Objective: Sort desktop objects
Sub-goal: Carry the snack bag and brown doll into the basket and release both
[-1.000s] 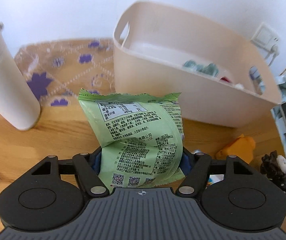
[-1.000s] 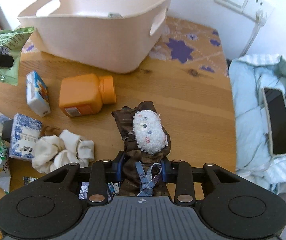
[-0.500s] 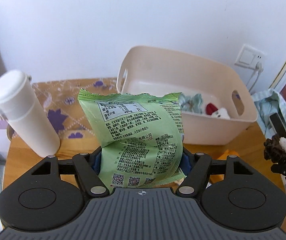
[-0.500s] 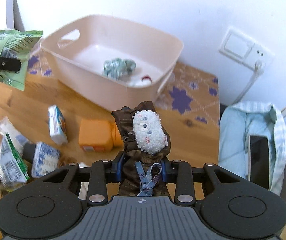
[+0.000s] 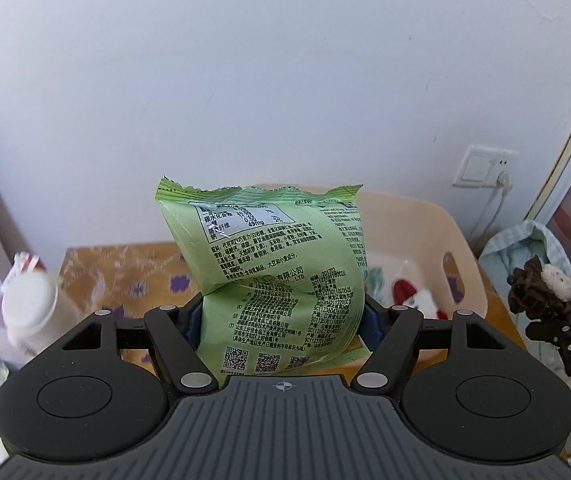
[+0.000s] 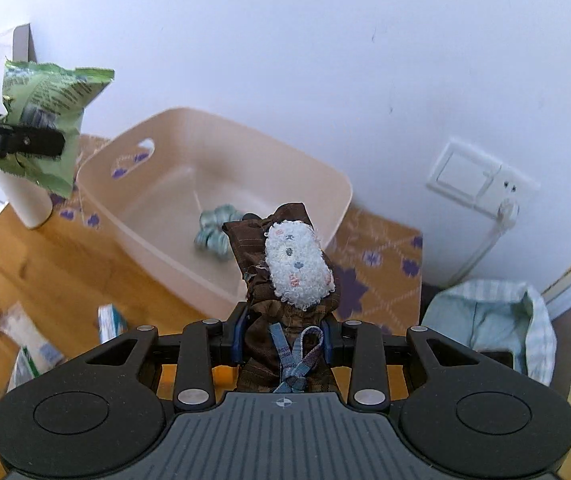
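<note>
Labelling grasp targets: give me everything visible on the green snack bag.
The green snack bag is a glossy light-green foil pouch, puffed, creased across its middle, with serrated sealed edges. Its back faces the left camera: black printed Chinese text, a white nutrition table, QR codes near the bottom. It stands roughly upright, held off the table, pinched at its lower half by the left gripper. From the right wrist view it hangs left of the beige bin.

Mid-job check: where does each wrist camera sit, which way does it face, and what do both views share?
Left wrist: on the left gripper, facing the white wall over the green snack packet it clamps; the right gripper shows at the right edge.
Right wrist: on the right gripper, looking down past the brown cloth toy with a white fuzzy face it clamps.
Shared: beige plastic bin, packet, toy, wall socket.
</note>
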The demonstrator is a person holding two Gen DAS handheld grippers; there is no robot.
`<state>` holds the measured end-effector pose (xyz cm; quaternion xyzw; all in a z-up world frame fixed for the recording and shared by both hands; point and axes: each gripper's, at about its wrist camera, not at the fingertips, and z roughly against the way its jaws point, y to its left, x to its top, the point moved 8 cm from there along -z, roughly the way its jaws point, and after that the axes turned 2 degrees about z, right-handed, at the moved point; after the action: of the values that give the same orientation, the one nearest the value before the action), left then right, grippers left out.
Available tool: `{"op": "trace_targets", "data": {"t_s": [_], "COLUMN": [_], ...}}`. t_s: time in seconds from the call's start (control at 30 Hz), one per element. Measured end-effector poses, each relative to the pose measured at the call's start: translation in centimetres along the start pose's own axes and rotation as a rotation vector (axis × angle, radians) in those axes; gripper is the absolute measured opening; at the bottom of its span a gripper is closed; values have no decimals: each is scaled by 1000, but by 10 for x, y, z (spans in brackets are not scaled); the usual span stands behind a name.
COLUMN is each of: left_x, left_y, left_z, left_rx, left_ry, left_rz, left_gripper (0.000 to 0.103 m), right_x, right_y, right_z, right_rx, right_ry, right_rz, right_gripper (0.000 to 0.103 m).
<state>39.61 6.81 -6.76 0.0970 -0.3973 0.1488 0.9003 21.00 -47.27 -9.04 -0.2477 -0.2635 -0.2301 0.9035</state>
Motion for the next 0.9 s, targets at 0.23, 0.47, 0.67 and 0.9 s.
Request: {"op": "trace_targets", "data": {"t_s": [0.23, 0.47, 0.67, 0.9], "left_x": [17, 25, 29, 23], "left_y": [-13, -26, -36, -44], "left_z": [-19, -52, -83, -119], "left_rx": [18, 39, 20, 45], "left_ry": [19, 49, 73, 108], "left_rz": [7, -12, -14, -63], "left_gripper": [72, 72, 72, 73], "right_x": [36, 58, 62, 58], "right_y": [-3, 1, 1, 6], "right_z": [-13, -44, -82, -117], "right_rx": [-8, -3, 9, 23], "right_ry": [-49, -53, -17, 16], "right_rz": [-18, -22, -49, -59], "right_gripper": [32, 32, 32, 33]}}
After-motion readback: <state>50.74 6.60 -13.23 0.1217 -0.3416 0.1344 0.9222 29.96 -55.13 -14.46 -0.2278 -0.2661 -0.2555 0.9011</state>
